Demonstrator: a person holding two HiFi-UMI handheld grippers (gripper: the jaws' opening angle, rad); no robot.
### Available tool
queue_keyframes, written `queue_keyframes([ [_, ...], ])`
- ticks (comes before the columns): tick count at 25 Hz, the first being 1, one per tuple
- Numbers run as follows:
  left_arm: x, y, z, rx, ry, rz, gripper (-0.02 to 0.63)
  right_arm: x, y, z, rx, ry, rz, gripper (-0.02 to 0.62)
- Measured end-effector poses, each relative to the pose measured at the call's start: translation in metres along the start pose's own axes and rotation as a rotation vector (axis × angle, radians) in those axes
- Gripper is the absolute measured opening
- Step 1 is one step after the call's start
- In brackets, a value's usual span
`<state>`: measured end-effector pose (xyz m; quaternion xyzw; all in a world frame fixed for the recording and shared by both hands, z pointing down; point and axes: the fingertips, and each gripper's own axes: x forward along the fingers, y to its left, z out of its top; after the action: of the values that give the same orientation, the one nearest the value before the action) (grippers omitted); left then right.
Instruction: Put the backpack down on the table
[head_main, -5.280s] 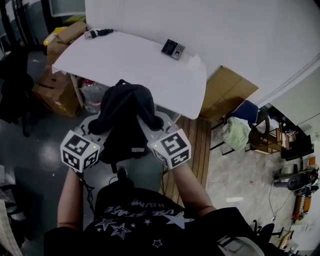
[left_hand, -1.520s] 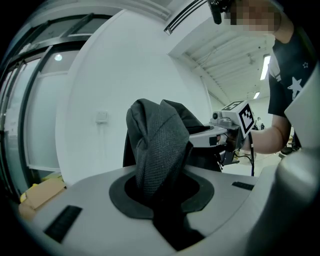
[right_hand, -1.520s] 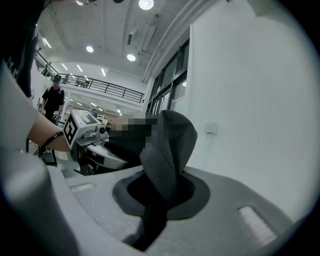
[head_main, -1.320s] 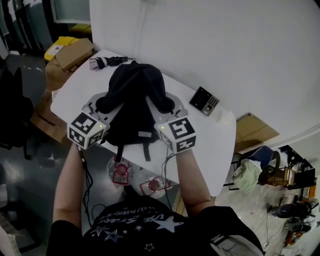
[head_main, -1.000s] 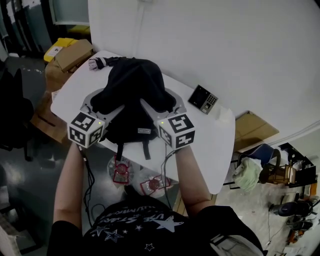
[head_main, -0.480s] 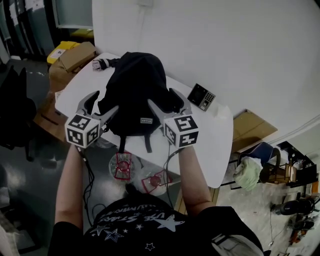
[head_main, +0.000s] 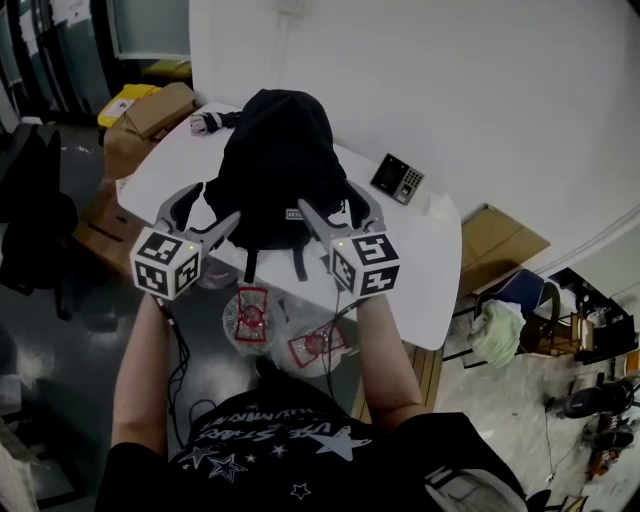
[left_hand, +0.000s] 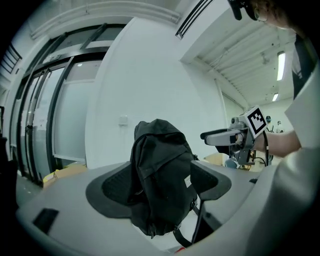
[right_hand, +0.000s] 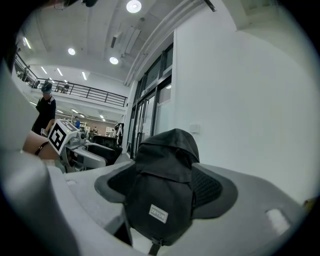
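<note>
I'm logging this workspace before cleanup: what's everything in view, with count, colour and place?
backpack: one, black, upright on the table
table: one, white, against the wall
keypad: one, dark grey, on the table right of the backpack
gadget: one, black and white, table's far left edge; kind unclear
boxes: several, brown cardboard, floor left of the table
bottles: two, clear with red labels, floor by the table's near edge
cardboard sheet: one, brown, floor right of the table
cloth: one, pale green, on a chair at right
left gripper: one, grey, open, at the backpack's left
right gripper: one, grey, open, at the backpack's right
shirt: one, black with white stars, bottom edge
</note>
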<state>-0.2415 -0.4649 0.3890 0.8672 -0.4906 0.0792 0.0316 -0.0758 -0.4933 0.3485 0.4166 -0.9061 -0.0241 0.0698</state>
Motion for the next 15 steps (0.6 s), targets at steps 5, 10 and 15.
queue_keyframes([
  [5,-0.026,-0.020,0.005,-0.020,-0.035,-0.018,0.368,-0.026,0.022,-0.005,0.007,0.020,0.003,0.342],
  [10,-0.056,-0.038,-0.010,-0.079,0.007,-0.007,0.253,-0.055,0.053,-0.007,0.035,0.007,0.043,0.337],
  [15,-0.091,-0.069,-0.025,-0.076,0.045,-0.031,0.092,-0.088,0.074,-0.010,0.063,-0.003,0.020,0.167],
])
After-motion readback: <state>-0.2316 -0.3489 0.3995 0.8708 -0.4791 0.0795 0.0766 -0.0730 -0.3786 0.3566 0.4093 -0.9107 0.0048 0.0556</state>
